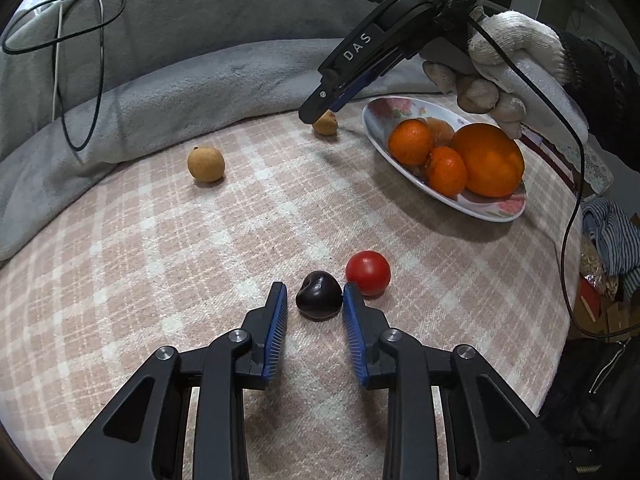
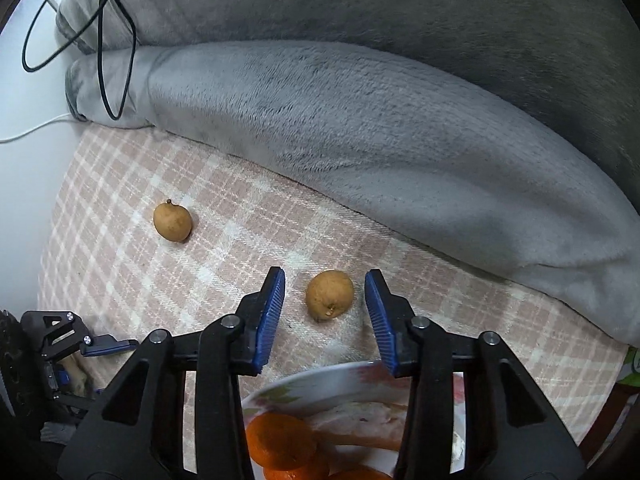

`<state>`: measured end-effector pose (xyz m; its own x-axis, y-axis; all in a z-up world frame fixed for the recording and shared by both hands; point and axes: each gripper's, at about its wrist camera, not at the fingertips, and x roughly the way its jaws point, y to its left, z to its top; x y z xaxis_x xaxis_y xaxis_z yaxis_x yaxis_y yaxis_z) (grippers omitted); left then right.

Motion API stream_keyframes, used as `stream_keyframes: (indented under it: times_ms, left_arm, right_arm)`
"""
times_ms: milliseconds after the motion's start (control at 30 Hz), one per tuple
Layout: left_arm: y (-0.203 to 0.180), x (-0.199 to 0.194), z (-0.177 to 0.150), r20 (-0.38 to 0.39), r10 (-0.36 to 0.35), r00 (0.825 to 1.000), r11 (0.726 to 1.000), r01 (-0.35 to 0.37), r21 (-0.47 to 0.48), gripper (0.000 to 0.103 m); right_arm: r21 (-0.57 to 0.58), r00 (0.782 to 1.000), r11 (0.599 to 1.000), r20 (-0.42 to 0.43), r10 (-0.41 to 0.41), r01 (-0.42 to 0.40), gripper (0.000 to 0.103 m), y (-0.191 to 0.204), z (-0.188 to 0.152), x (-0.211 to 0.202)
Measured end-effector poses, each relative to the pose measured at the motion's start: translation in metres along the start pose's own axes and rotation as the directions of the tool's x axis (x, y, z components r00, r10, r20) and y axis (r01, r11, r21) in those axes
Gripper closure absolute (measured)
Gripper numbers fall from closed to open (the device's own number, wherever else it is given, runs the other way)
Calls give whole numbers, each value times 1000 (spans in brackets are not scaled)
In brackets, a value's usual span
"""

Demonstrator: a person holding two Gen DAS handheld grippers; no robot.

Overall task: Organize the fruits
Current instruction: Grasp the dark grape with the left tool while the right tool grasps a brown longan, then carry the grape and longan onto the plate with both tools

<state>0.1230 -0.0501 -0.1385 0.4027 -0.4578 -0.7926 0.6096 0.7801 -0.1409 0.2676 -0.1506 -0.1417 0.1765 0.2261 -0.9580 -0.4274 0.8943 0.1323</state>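
A dark plum [image 1: 319, 295] lies on the checked pink cloth between the fingers of my left gripper [image 1: 314, 300], which is open around it; the right pad touches it. A red tomato [image 1: 368, 272] sits just right of it. My right gripper [image 2: 325, 300] is open, its fingers either side of a small tan fruit [image 2: 329, 295], also in the left wrist view [image 1: 325, 123]. A second tan fruit [image 2: 173, 222] [image 1: 206, 164] lies farther left. A floral plate [image 1: 374, 128] holds several oranges [image 1: 489, 159]; its rim [image 2: 320, 376] shows under my right gripper.
A folded grey blanket [image 2: 380, 128] runs along the far side of the cloth. Black cables [image 1: 80, 40] hang at the upper left. The table edge drops off at the right, with clutter [image 1: 608, 256] below. My left gripper [image 2: 106, 346] shows at the right wrist view's lower left.
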Motion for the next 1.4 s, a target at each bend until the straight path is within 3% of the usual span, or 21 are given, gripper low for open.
stream_keyframes:
  times_ms: [233,300,467,733,1400]
  left_arm:
    - [-3,5,2,-4,-8,1000,1000,9,10,80]
    - [-5,6,3,-3,-7,1000,1000,7,13,81]
    - [-4,7,3,4,-1,1000,1000,1,3,82]
    - [5,-3,3,25,11,1000,1000,-11,-26,82]
    - [-24,-37,20,107,18,994,1000,-17,-16,82]
  right_arm:
    - [-7,1000,1000,-19,-16,16,61,10,6,12]
    - [-9,999,1000,-29,-26,25,68,11,7,17]
    - [1,999,1000,-44,-31,31,76,7,8,25]
    - [-1,999,1000,-22,-29,29,76,5,6,19]
    - [-5,988,1000,151,28,-28,76,4,-40,-72]
